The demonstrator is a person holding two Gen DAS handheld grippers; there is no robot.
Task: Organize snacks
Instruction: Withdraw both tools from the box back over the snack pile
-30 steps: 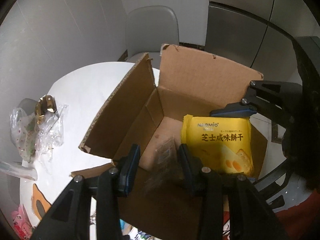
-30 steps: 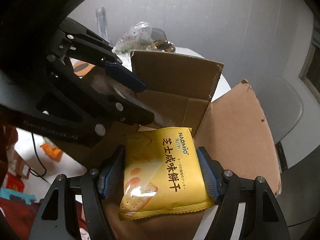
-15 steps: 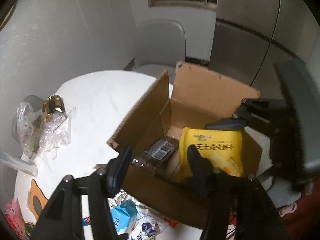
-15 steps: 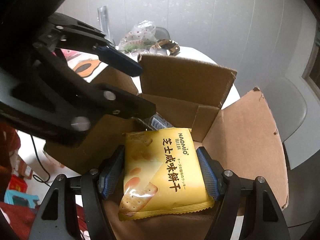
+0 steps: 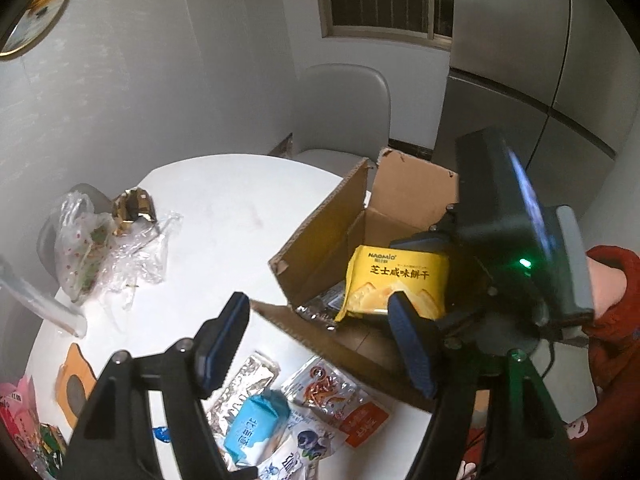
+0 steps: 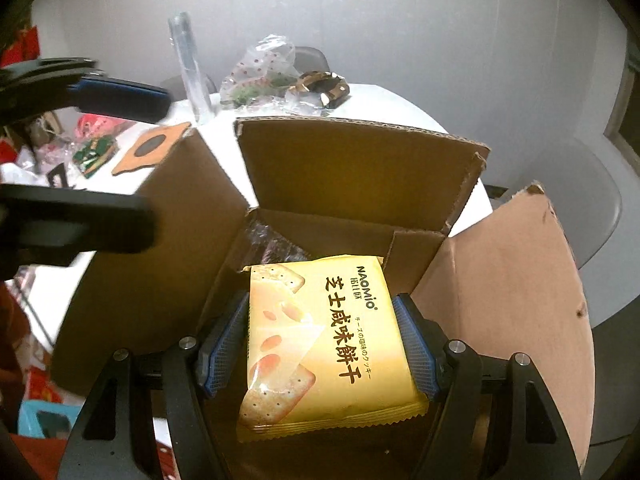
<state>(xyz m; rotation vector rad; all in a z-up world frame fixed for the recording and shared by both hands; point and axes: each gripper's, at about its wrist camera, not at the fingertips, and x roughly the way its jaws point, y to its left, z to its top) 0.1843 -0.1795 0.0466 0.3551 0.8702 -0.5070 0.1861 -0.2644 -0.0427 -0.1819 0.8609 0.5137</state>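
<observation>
An open cardboard box [image 5: 320, 248] [image 6: 360, 176] stands on a round white table [image 5: 224, 216]. My right gripper [image 6: 320, 344] is shut on a yellow cheese cracker packet [image 6: 324, 352] [image 5: 396, 284] and holds it inside the box. A dark foil snack [image 5: 320, 308] [image 6: 276, 248] lies on the box floor beside it. My left gripper [image 5: 316, 344] is open and empty, raised above the box's near flap. It shows at the left of the right wrist view [image 6: 80, 152]. Loose snack packets [image 5: 288, 424] lie on the table below it.
Clear plastic bags [image 5: 92, 248] and a gold wrapper [image 5: 134, 206] lie at the table's far left. An orange card [image 5: 74, 384] and pink packets [image 5: 16, 416] lie at the near left. A white chair [image 5: 344, 116] stands behind the table.
My left gripper let go of the dark foil snack into the box, opened wide, and pulled up and back. My right gripper stayed in the box with the yellow packet.
</observation>
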